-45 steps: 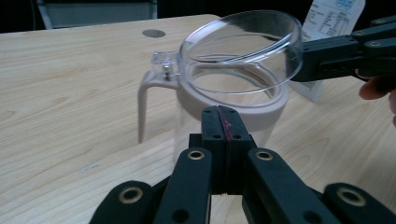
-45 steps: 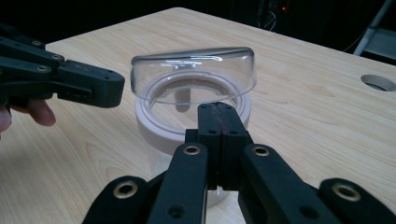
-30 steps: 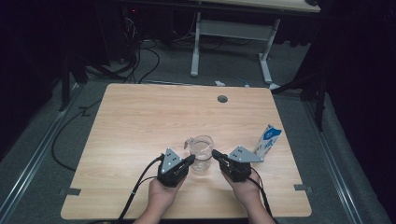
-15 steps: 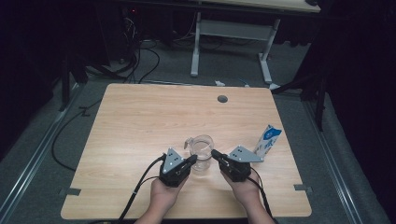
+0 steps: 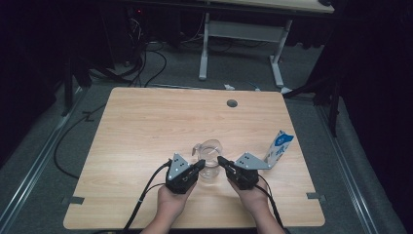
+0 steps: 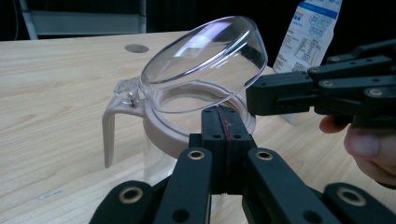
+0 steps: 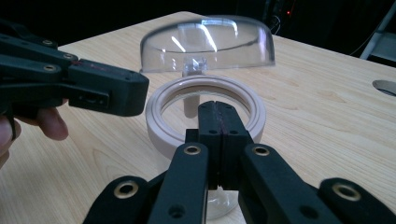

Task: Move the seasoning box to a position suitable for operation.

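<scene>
A clear plastic pitcher (image 5: 210, 165) with a pale collar and a hinged clear lid standing open sits near the table's front edge. The lid (image 6: 205, 63) tilts up over the collar (image 7: 205, 114), and the handle (image 6: 110, 126) points away. My left gripper (image 5: 198, 165) is shut with nothing in it, its tips (image 6: 225, 122) just short of the pitcher's left side. On the other side my right gripper (image 5: 221, 161) is shut too and holds nothing, its tips (image 7: 217, 115) close to the collar. A blue and white milk carton (image 5: 279, 148) stands at the right.
The wooden table (image 5: 146, 126) has a round cable hole (image 5: 232, 103) at the back. Cables trail from both grippers over the front edge. Behind the table stand a desk frame (image 5: 238, 44) and floor cables.
</scene>
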Tool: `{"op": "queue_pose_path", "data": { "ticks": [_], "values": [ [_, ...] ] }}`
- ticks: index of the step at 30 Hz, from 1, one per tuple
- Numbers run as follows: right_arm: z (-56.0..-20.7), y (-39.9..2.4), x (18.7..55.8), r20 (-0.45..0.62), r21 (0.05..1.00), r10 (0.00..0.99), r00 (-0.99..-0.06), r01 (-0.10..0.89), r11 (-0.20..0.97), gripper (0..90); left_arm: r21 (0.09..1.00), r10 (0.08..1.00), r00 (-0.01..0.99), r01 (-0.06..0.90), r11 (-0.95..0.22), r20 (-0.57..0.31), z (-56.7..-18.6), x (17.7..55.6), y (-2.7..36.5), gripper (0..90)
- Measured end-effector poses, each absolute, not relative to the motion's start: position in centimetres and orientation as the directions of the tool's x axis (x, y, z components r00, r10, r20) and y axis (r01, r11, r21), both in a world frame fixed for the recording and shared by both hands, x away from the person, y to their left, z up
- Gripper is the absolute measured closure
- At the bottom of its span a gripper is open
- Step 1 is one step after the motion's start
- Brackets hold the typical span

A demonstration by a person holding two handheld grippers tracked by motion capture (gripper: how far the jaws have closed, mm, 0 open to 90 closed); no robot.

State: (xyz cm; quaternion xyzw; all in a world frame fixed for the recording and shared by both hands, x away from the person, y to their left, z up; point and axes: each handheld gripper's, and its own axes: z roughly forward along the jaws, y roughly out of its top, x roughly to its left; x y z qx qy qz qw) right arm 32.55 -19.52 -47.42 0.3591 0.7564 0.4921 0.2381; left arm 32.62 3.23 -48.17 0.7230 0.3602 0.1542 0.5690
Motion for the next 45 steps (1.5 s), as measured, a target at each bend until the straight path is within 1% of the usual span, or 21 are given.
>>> {"op": "queue_pose_path", "data": {
  "ticks": [32,40,45],
  "values": [
    [-47.6,-19.5,32.4,-0.019,0.920,0.775,-0.632,0.291,0.261,90.0,0.937,0.750,0.626,0.348,-0.024,-0.213,-47.6,34.4,5.1,90.0],
    [-47.6,-19.5,32.4,-0.022,0.920,0.775,-0.631,0.291,0.263,90.0,0.935,0.755,0.622,0.352,-0.031,-0.209,-47.9,34.4,5.5,90.0],
    [-47.6,-19.5,32.4,-0.019,0.921,0.775,-0.631,0.291,0.259,89.8,0.930,0.760,0.619,0.364,-0.055,-0.198,-48.4,34.4,5.9,90.0]
  ]
}}
